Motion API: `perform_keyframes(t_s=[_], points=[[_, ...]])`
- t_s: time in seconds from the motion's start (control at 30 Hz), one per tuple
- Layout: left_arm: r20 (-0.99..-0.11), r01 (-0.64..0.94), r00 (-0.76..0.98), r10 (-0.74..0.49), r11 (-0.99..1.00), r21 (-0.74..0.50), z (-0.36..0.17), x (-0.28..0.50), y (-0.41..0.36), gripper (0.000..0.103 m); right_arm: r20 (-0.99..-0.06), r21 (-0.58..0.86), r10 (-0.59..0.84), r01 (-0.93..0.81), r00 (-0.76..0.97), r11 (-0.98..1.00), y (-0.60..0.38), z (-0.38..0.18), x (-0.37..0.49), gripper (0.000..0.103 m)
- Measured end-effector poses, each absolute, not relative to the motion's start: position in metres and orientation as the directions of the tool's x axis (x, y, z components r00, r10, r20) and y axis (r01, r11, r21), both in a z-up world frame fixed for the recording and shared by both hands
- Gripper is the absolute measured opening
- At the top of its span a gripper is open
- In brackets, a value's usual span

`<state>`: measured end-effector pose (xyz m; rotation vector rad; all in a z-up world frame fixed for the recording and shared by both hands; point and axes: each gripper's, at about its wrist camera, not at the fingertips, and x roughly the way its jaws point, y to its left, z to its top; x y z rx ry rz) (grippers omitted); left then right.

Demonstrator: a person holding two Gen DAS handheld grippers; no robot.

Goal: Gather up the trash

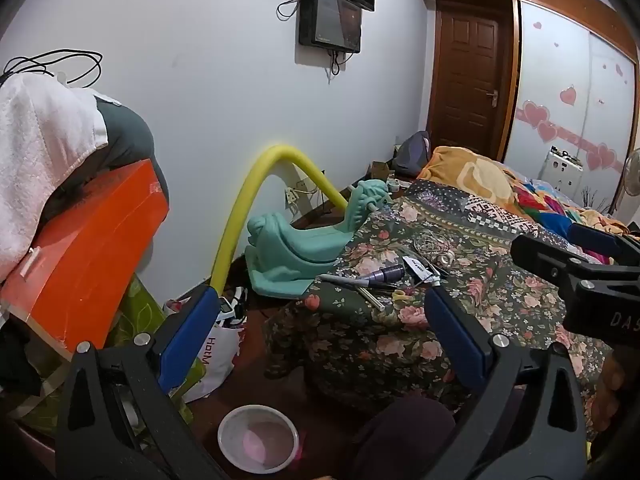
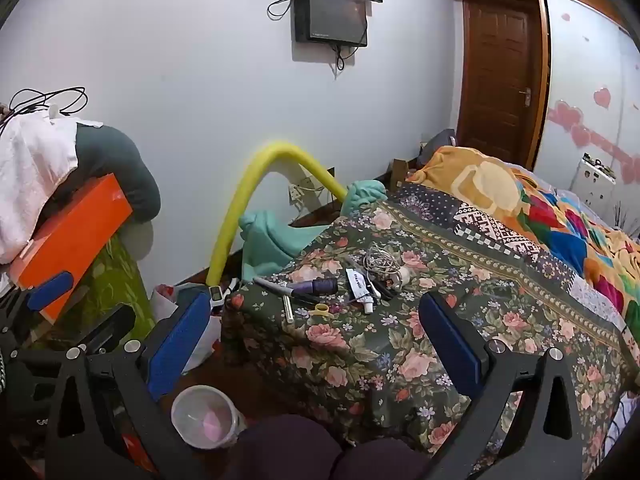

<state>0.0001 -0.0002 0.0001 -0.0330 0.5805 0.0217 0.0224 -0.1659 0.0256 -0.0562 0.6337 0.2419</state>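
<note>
Small items lie on the corner of the floral bedspread (image 2: 360, 344): a purple cylinder (image 2: 316, 286), a white tube (image 2: 360, 286), a coil of white cable (image 2: 380, 262), a pen (image 2: 272, 286) and a yellow ring (image 2: 319, 309). They also show in the left wrist view, around the purple cylinder (image 1: 384, 274). A round white bin (image 2: 202, 416) with a pink liner stands on the floor below; it also shows in the left wrist view (image 1: 258, 438). My left gripper (image 1: 320, 304) is open and empty. My right gripper (image 2: 316, 308) is open and empty, in front of the items.
A teal plastic toy (image 1: 288, 248) and a bent yellow foam tube (image 1: 248, 196) stand by the wall. An orange box (image 1: 80, 248) with towels sits left. A white shopping bag (image 1: 212, 356) lies on the floor. My knees (image 2: 320, 452) are at the bottom.
</note>
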Motion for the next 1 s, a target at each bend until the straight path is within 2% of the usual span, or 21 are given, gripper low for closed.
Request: perform_keyframes(t_s=[1.0], points=[[-0.549,-0.063,0.836,0.027,0.997,-0.046,-0.002,-0.004,0.013,0.103,-0.593,0.021,0.217,-0.255,0.775,0.967,-0.160,0.025,0.019,0.103]])
